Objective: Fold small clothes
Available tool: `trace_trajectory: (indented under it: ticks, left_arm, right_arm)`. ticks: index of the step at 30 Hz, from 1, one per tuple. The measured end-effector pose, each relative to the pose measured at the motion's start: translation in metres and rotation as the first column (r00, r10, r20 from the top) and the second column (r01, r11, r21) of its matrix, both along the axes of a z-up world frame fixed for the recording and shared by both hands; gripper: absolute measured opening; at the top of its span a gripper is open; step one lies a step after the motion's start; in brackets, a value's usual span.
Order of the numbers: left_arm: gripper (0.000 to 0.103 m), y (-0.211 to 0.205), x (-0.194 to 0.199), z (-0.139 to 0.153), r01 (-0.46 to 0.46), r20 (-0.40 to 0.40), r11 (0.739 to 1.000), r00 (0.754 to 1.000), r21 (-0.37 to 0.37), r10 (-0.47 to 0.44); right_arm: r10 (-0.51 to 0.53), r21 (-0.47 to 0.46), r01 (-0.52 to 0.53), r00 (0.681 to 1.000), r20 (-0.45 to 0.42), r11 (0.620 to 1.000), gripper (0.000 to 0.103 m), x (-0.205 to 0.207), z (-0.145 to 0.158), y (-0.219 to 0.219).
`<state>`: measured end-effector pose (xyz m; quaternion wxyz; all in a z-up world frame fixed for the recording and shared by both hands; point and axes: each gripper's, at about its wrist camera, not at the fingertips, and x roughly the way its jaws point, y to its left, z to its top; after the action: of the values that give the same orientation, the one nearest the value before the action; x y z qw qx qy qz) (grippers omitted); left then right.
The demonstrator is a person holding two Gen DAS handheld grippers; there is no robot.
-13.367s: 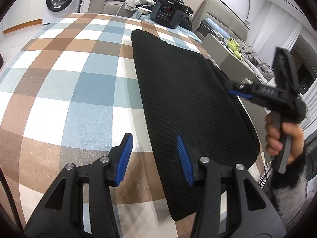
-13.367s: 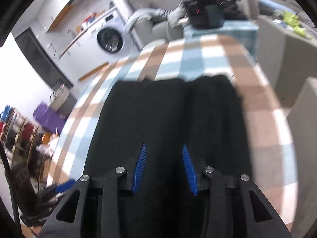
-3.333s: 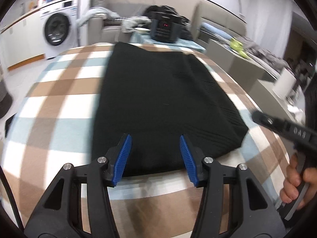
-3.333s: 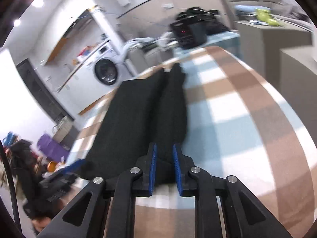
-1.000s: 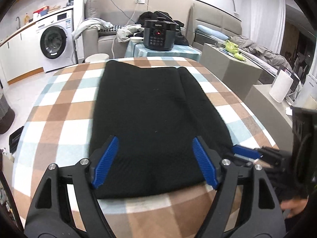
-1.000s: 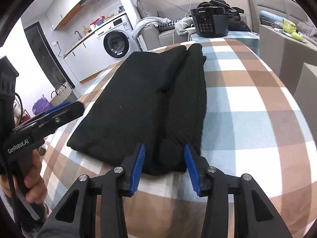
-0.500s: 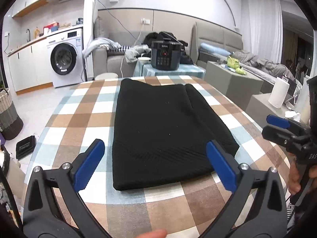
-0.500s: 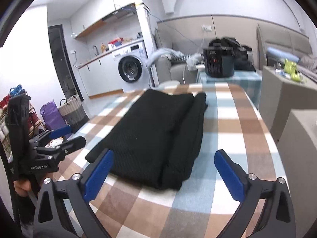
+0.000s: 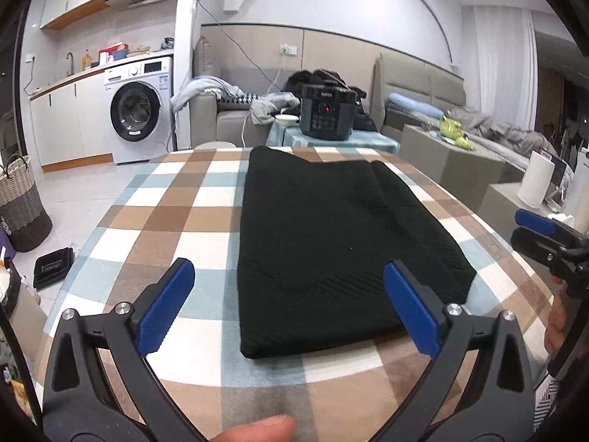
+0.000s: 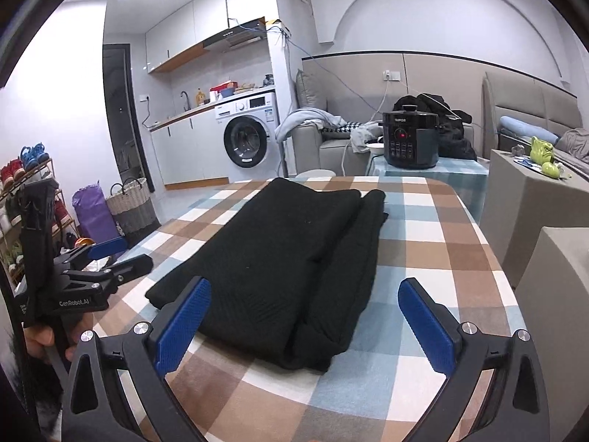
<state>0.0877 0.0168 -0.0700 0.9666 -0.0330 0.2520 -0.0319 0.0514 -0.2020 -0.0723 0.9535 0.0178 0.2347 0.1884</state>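
Fabric is free of both tools now. From the left wrist view, your left gripper [image 9: 289, 304] has its blue fingers [image 9: 163, 307] spread as wide as they go; they have just been opening, and nothing is between them, since the near edge of the black garment [image 9: 331, 243] lies on the checked tablecloth [image 9: 154, 217] beyond the tips. A second ago these fingers stood over that near edge; now the tool is drawn back from it. The garment lies flat as a long folded band, with one narrower layer along its right side, and the pressure cooker [image 9: 327, 116] stands on a small table behind. At the right border you can see your right gripper [image 9: 543, 234] held off the table edge. From the right wrist view, the right gripper [image 10: 305, 316] is also fully spread, jaws just opened, and it touches nothing; a second ago its fingers were closed in near the garment's near corner. The black garment [image 10: 279, 258] rests beside the left gripper [image 10: 114, 256], which hangs apart from it. I judge this lengthwise fold is released and finished; the next step is probably a crosswise fold.
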Motion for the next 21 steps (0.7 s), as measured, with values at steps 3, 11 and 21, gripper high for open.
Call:
trace_trajectory:
  ticks: [3, 11, 21]
  left_arm:
    - [0.102, 0.006, 0.003, -0.005, -0.002, 0.009, 1.000, 1.000, -0.016, 0.002]
    - [0.102, 0.007, 0.004, -0.011, 0.003, 0.033, 1.000, 0.999, -0.002, -0.003]
    - [0.102, 0.007, 0.003, -0.010, 0.005, 0.044, 1.000, 0.999, -0.009, -0.004]
  right_arm:
    - [-0.003, 0.013, 0.003, 1.000, 0.001, 1.000, 0.103, 0.001, -0.002, -0.005]
    - [0.003, 0.042, -0.005, 0.999, 0.050, 0.999, 0.103, -0.003, -0.006, -0.012]
    - [-0.007, 0.036, 0.004, 0.997, 0.082, 0.999, 0.103, -0.003, -0.012, -0.013]
